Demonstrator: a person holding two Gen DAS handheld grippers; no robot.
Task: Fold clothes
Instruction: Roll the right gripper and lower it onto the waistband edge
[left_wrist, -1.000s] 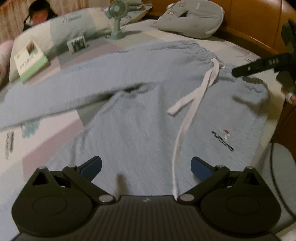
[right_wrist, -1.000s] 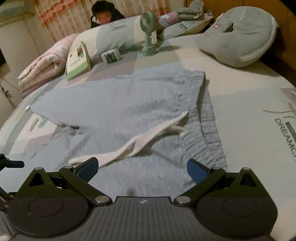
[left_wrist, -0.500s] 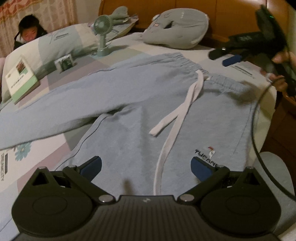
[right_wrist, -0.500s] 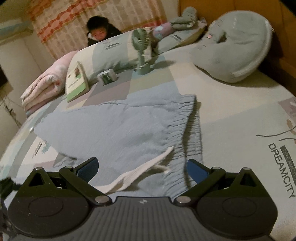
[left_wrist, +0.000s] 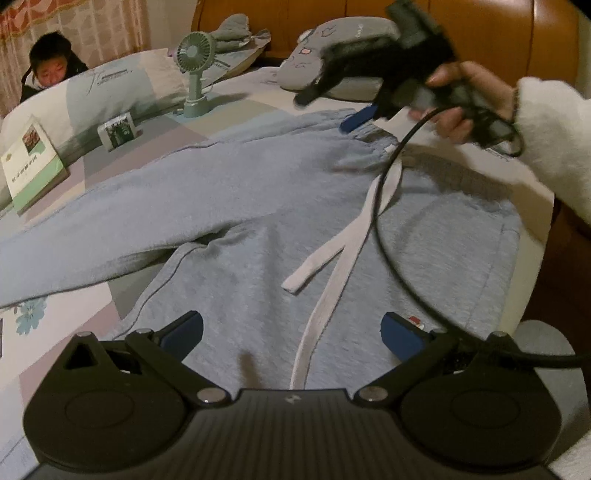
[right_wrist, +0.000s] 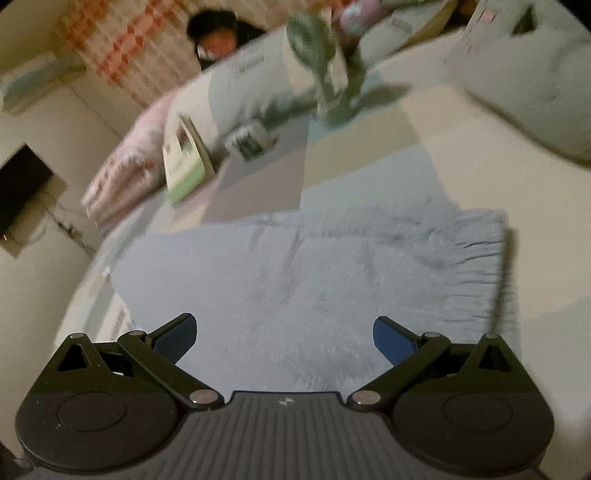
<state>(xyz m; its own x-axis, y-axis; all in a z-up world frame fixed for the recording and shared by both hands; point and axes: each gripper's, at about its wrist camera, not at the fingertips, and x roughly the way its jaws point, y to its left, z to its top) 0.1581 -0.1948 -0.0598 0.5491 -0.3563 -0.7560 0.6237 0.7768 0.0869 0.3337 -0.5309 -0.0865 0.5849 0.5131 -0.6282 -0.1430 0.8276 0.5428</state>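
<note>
The left gripper (left_wrist: 291, 332) hovers with its jaws spread wide and empty over the light blue sweatpants (left_wrist: 240, 206), which lie flat on the bed (left_wrist: 74, 306) directly ahead of it, the white drawstring (left_wrist: 332, 269) trailing back toward its fingers. Ahead and to its right, the right gripper (left_wrist: 328, 107), held by a hand (left_wrist: 461, 99) in a white sleeve, sits over the waistband, likewise parted and holding nothing. A small green fan (left_wrist: 195, 74) stands farther ahead, left.

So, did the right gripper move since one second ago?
Yes. In the left wrist view the right gripper went up the waistband, toward the grey cushion.
</note>
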